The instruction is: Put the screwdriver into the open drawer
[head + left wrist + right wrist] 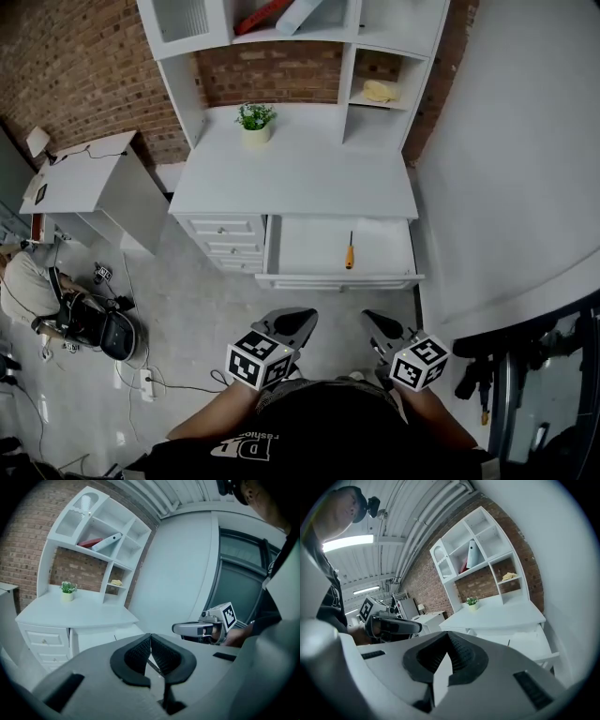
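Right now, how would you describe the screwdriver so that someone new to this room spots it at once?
Against the brick wall stands a white desk with shelves above. Below its top, right of a stack of closed drawers, one wide drawer is pulled open. The screwdriver lies on its white floor: small, orange handle, thin dark shaft, the only coloured thing there.

Both forearms reach forward side by side. The left gripper and the right gripper tilt slightly downward, level with each other. Each has its jaws pressed together with nothing between the fingertips.
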